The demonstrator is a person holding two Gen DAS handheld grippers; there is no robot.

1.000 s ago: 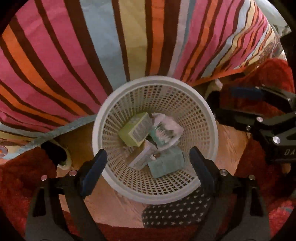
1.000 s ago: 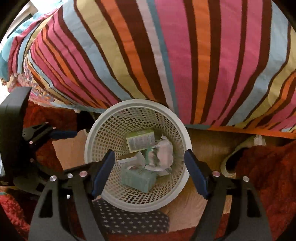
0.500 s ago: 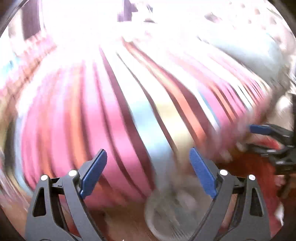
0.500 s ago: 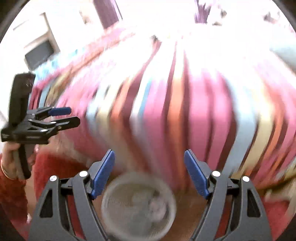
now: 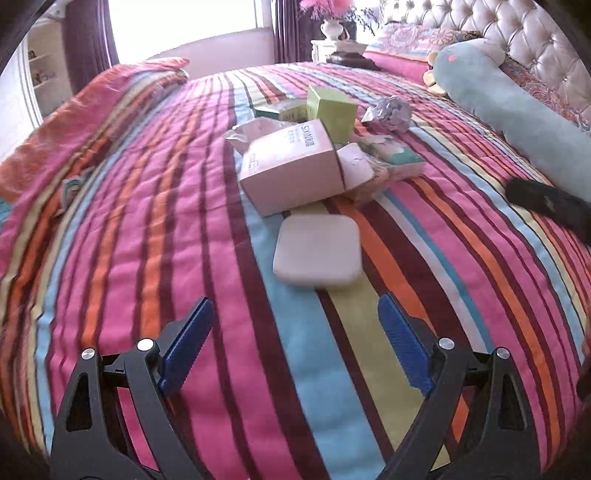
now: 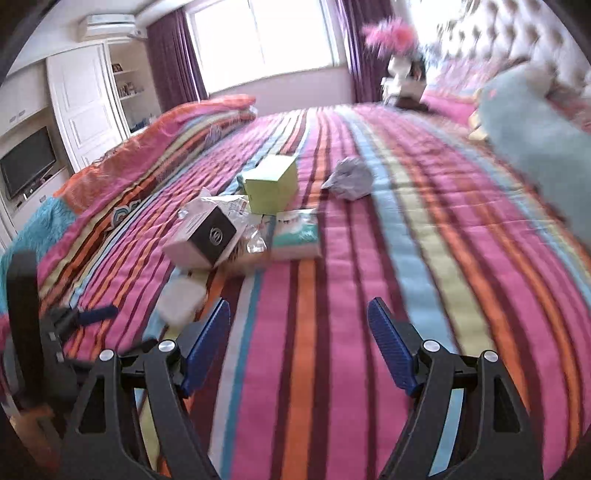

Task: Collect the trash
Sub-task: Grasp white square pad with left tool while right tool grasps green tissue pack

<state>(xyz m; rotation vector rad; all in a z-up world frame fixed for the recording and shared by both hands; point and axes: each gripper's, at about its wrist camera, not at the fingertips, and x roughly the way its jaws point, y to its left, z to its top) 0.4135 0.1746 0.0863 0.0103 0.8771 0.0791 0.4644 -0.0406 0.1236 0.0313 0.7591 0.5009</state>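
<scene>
A heap of trash lies mid-bed on the striped cover (image 5: 155, 221): a flat white square box (image 5: 317, 254) nearest, a pale carton (image 5: 291, 166), a lime-green box (image 5: 332, 109), a teal-and-white packet (image 5: 397, 153) and a crumpled grey paper (image 5: 389, 112). My left gripper (image 5: 294, 301) hovers open and empty, short of the white box. In the right wrist view the carton (image 6: 201, 236), green box (image 6: 273, 184), packet (image 6: 295, 232) and grey paper (image 6: 349, 179) lie ahead. My right gripper (image 6: 298, 302) is open and empty above the cover.
A long teal plush bolster (image 5: 517, 122) lies along the right by the tufted headboard (image 5: 498, 22). A folded orange blanket (image 6: 166, 125) edges the far left of the bed. Beyond stand a nightstand with a vase (image 5: 332, 29), a white wardrobe (image 6: 85, 103) and a TV (image 6: 27, 162).
Both grippers rose from above the white basket of trash on the floor and swung up over the bed. The basket is out of view. Both pairs of jaws stayed as wide as before.
</scene>
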